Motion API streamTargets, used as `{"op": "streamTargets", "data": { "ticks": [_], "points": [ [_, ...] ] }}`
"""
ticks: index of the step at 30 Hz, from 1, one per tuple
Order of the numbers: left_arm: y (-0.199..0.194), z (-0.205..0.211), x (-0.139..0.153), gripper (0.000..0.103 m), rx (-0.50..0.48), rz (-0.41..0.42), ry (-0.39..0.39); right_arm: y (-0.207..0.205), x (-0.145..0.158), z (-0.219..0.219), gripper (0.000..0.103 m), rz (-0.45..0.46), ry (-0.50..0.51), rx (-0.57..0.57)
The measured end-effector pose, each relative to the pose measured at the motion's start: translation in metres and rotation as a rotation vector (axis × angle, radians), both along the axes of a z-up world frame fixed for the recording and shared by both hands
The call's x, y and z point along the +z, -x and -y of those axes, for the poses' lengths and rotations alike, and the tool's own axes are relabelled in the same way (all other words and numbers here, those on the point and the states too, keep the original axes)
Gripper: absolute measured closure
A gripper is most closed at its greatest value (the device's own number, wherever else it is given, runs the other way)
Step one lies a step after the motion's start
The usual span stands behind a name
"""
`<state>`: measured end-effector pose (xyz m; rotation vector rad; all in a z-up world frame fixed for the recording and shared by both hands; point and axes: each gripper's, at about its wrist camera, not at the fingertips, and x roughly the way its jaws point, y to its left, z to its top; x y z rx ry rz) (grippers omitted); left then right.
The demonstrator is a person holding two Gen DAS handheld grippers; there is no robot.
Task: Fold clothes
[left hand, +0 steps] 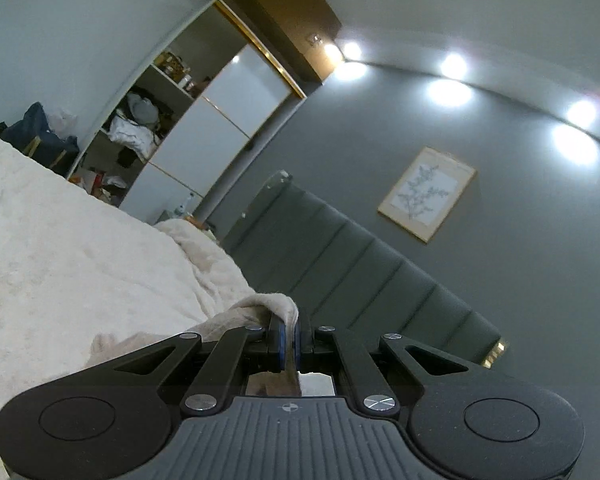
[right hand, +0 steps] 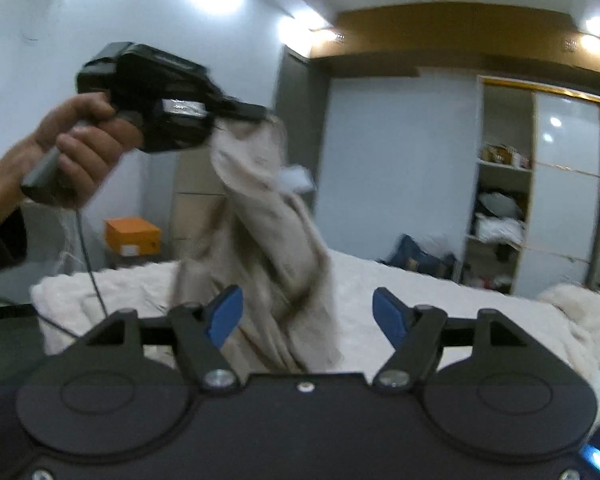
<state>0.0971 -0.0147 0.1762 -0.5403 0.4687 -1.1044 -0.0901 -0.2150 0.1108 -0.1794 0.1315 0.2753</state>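
Left wrist view: left gripper point(left hand: 288, 334) clamped on a fold of the beige garment point(left hand: 256, 308), raised over the bed point(left hand: 60, 248).
Right wrist view: right gripper point(right hand: 306, 316) jaws apart, nothing pinched; garment point(right hand: 268, 232) hangs from left gripper point(right hand: 260, 114), held in a hand point(right hand: 76, 148), above the bed's near edge.

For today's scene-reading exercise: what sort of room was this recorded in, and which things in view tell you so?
Most likely a bedroom in a home. A bed with a cream cover stands against a padded grey headboard, and an open wardrobe with sliding doors holds piled clothes.
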Motion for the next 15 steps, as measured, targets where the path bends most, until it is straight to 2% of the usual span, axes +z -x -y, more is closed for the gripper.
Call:
{"op": "streamTargets", "data": {
  "ticks": [3, 4, 5, 8, 15],
  "points": [
    [0.001, -0.001, -0.001, 0.101, -0.001, -0.014, -0.012, -0.029, -0.001, -0.015, 0.049, -0.036, 0.024, -0.008],
    [0.001, -0.003, -0.001, 0.101, 0.004, -0.017, -0.018, -0.036, -0.001, -0.017, 0.074, -0.054, 0.03, -0.015],
    [0.0, -0.007, -0.001, 0.101, 0.012, -0.018, -0.022, -0.042, -0.001, -0.02, 0.093, -0.071, 0.034, -0.023],
    [-0.007, -0.023, -0.007, 0.101, 0.052, -0.023, -0.034, -0.052, 0.005, -0.018, 0.098, -0.098, -0.007, -0.017],
    [-0.03, -0.041, -0.037, 0.099, 0.16, -0.12, -0.036, -0.072, 0.045, 0.015, 0.1, -0.172, -0.278, 0.081]
  ]
}}
